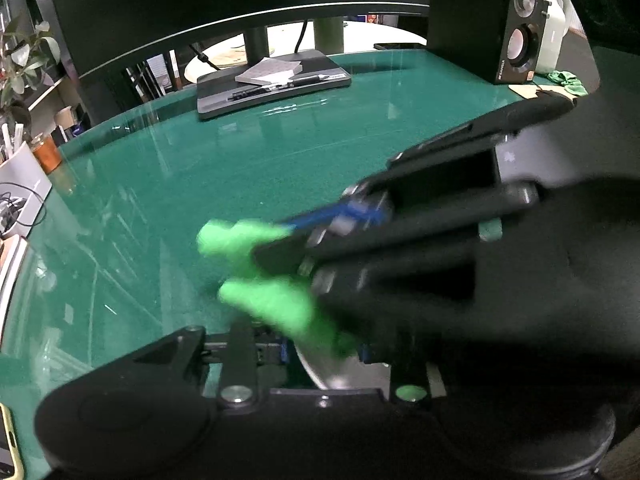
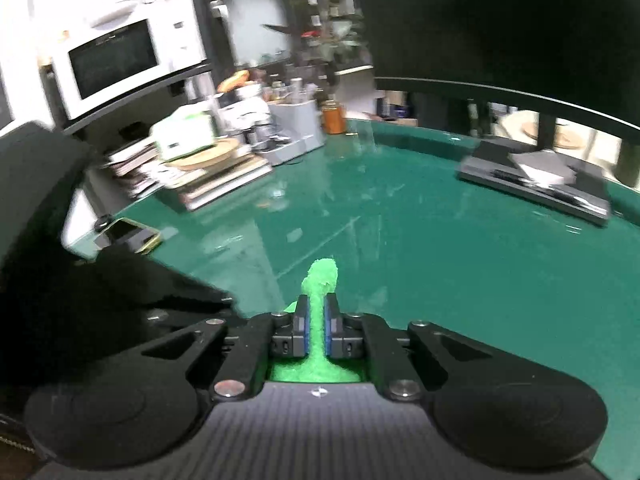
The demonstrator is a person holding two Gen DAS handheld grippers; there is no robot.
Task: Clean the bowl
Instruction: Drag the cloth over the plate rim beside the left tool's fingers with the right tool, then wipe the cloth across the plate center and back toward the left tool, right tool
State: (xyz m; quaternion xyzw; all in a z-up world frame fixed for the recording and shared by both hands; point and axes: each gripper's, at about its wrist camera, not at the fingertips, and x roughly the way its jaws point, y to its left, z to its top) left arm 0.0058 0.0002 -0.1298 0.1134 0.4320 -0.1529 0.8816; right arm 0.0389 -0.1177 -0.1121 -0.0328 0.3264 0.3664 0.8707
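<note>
The right gripper (image 2: 316, 322) is clamped narrowly on a bright green cloth (image 2: 320, 280), whose tuft sticks up between the blue pads (image 2: 329, 330) and bunches behind them. In the left wrist view that gripper crosses from 3 o'clock, blurred, the cloth (image 1: 256, 264) hanging at its tips over a grey curved rim at 6 o'clock that looks like the bowl (image 1: 340, 370), set between the left gripper's (image 1: 320, 356) fingers; how wide they stand I cannot tell, since the view is blocked. Under all of it lies the glossy green bench (image 2: 440, 248). Farther out, a phone (image 2: 132, 236) lies at 9 o'clock, then stacked books (image 2: 208, 184), a monitor stand (image 1: 272, 80) carrying a pen at 12 o'clock, a speaker (image 1: 516, 40) at 2 o'clock, and a white microwave (image 2: 112, 64) beyond.
</note>
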